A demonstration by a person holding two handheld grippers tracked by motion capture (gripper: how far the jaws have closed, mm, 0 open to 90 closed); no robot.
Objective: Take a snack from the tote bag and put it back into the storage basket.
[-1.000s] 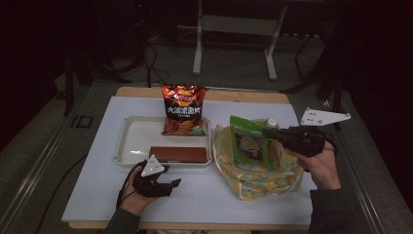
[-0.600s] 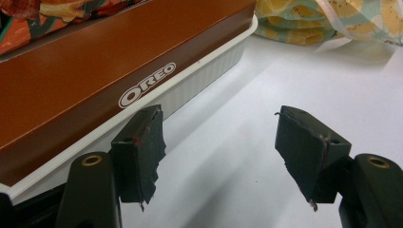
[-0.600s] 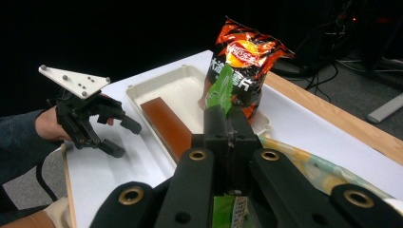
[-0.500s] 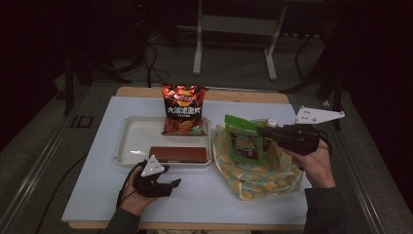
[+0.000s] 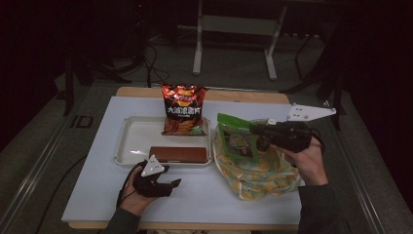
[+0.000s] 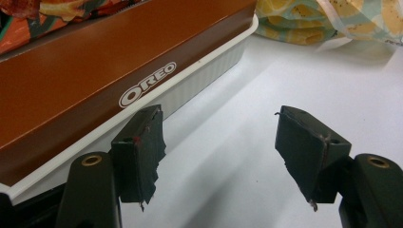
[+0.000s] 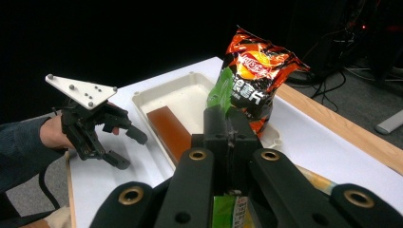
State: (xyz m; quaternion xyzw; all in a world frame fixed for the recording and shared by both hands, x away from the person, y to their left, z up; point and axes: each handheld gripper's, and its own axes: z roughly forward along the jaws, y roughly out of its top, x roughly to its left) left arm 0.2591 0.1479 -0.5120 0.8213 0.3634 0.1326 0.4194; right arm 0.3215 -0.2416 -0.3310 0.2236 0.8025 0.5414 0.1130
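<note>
Green snack pack (image 5: 237, 143) clamped in right gripper (image 5: 260, 132), held above patterned bag (image 5: 258, 173), likely heading for tray (image 5: 131, 139). Left gripper (image 5: 168, 184) rests open, empty, beside tray.

Item: green snack pouch (image 5: 237, 142), flat, sealed, glossy foil.
Markings: round yellow-brown printed panel on its front face; remaining print too small to read.
Pose: held up off the counter, front face turned toward the high camera, top edge tilted toward the tray side.
Grip: right tool (image 5: 254, 130) pinches the pouch's right-hand edge, jaws fully closed on the foil; in the right gripper view a green strip (image 7: 219, 92) rises above the jaws and another shows below them.
Location: above the patterned yellow-and-teal cloth bag (image 5: 258, 171), just beside the white tray's (image 5: 127, 144) right rim.
Condition: no tear or crushing visible.
</note>
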